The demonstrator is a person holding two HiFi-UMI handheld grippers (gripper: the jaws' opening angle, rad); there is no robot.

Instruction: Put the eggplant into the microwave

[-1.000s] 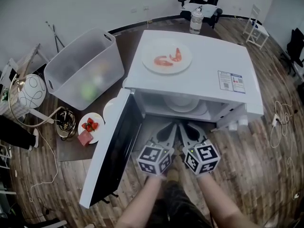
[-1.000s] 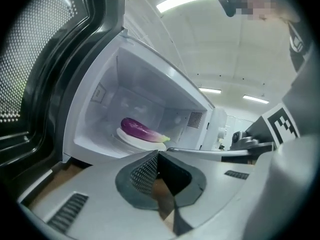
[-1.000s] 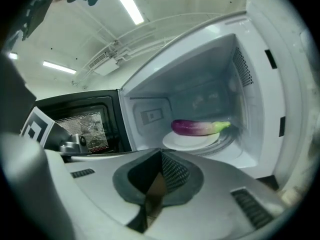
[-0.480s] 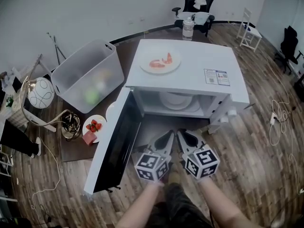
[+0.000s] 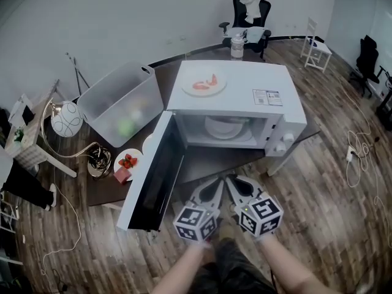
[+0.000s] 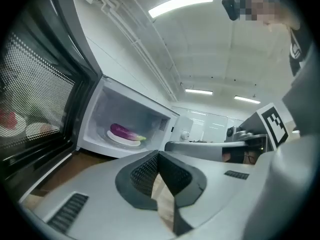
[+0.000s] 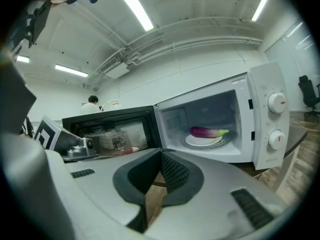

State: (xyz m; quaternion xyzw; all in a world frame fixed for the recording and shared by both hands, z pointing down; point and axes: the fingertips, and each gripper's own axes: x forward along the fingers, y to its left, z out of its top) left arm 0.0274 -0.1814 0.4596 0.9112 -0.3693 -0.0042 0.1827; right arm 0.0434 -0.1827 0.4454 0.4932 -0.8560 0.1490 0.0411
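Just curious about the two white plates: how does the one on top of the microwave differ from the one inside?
The top plate holds pink shrimp-like pieces, out in the open. The inside plate holds a purple eggplant, enclosed by the microwave. Both are round and white.

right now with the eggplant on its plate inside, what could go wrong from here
1. The microwave door stands wide open. If it is pushed shut hard, it could jolt the microwave and slide the shrimp plate resting on top.
2. The eggplant lies across its small plate with the stem end seeming to reach past the rim, so a jolt might roll it off.
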